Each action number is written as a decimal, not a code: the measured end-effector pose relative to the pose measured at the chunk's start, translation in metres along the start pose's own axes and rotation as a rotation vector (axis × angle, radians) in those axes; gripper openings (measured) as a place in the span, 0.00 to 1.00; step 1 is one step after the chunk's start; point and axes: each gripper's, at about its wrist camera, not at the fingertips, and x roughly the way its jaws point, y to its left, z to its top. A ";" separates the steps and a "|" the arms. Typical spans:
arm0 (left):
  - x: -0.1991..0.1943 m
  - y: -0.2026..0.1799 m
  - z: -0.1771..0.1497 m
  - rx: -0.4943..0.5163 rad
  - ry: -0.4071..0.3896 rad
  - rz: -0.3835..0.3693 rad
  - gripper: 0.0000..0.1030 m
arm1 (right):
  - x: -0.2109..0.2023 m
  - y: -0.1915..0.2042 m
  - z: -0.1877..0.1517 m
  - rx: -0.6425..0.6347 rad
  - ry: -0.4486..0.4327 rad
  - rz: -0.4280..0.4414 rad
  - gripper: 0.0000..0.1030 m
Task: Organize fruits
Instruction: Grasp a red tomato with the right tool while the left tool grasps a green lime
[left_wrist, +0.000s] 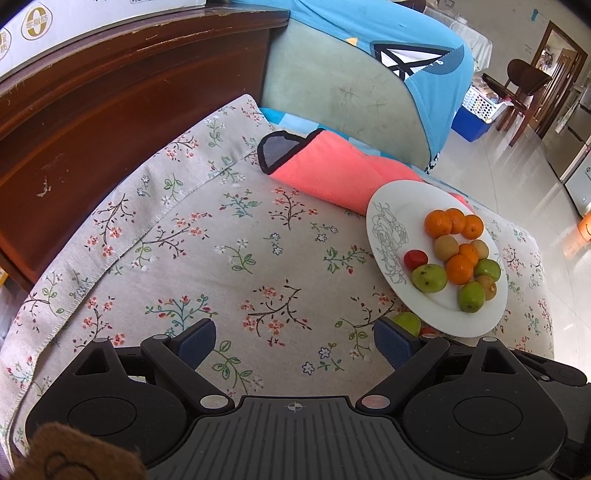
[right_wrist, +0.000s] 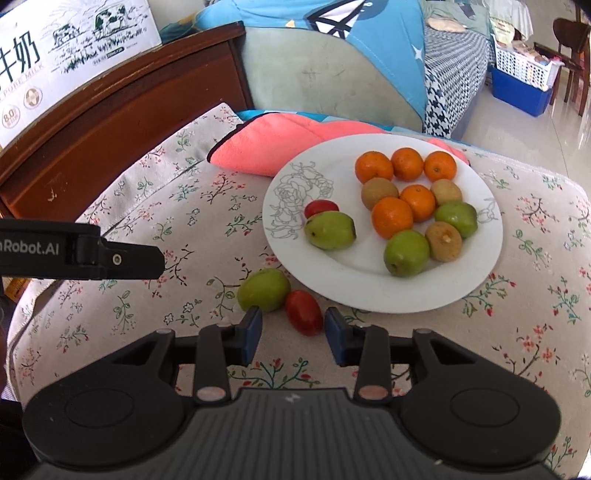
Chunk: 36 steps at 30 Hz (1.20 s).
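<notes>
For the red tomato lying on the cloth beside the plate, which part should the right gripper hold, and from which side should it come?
Grip the red tomato across its narrow middle, coming from above and the near side. It lies lengthwise between the right gripper pads, so they close on its long flanks. The green fruit sits close on its left, so keep that pad tight in.

You see a folded pink towel (right_wrist: 295, 147) on the floral cloth (left_wrist: 207, 258), a wooden headboard (left_wrist: 110, 110) behind, a milk carton (right_wrist: 55, 55) above.
</notes>
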 end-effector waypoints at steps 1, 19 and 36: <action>0.000 0.000 0.000 0.003 -0.002 -0.002 0.91 | 0.001 0.001 0.000 -0.011 0.000 -0.010 0.29; 0.014 -0.047 -0.020 0.232 -0.052 -0.054 0.90 | -0.038 -0.029 -0.010 0.046 -0.003 0.008 0.20; 0.039 -0.076 -0.029 0.329 -0.057 -0.094 0.60 | -0.063 -0.054 -0.003 0.193 -0.041 0.032 0.20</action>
